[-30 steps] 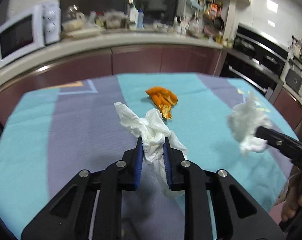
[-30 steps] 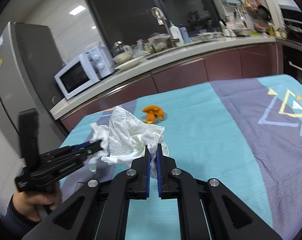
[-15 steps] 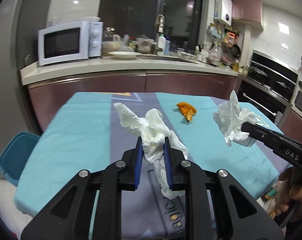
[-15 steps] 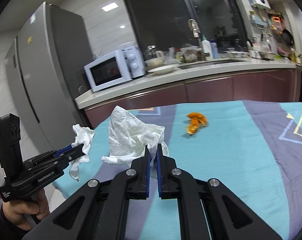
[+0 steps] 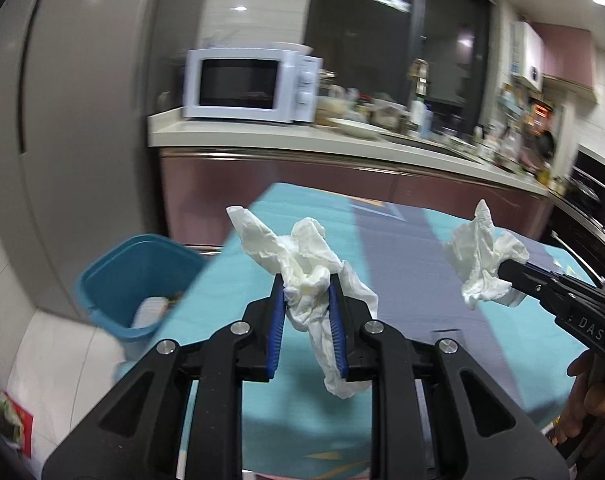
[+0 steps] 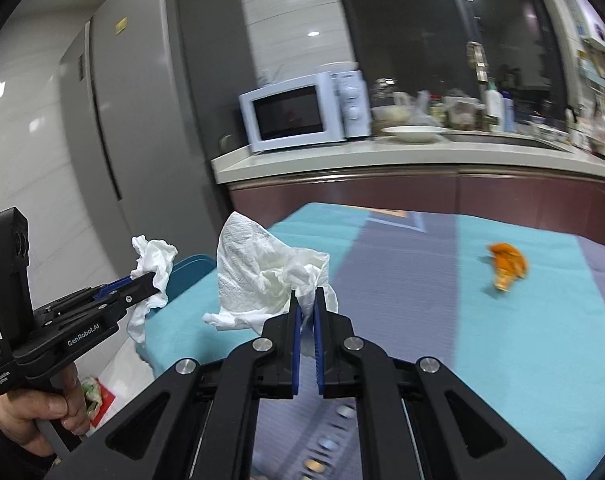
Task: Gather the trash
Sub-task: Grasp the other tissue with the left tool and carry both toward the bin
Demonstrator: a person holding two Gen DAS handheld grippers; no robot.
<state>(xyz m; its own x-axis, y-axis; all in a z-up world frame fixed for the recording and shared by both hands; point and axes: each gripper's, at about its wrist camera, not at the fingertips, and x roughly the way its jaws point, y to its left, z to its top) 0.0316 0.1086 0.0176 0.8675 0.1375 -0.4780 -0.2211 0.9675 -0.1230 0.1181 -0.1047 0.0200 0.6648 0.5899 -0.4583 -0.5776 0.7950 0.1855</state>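
My left gripper (image 5: 304,286) is shut on a crumpled white tissue (image 5: 302,256), held above the table's left edge. It also shows in the right wrist view (image 6: 152,278) with its tissue (image 6: 152,260). My right gripper (image 6: 307,300) is shut on a second white tissue (image 6: 262,272); it shows in the left wrist view (image 5: 506,270) at the right with that tissue (image 5: 480,254). A blue trash bin (image 5: 132,276) stands on the floor left of the table, with some trash inside. An orange peel (image 6: 508,266) lies on the table.
The table has a teal and purple cloth (image 6: 482,340). A grey fridge (image 5: 74,120) stands behind the bin. A counter (image 5: 342,140) with a white microwave (image 5: 250,90) and clutter runs along the back. A red packet (image 5: 6,426) lies on the floor.
Both grippers have swung left with their tissues. The blue bin has come into fuller view in the left wrist view. The orange peel has left that view.
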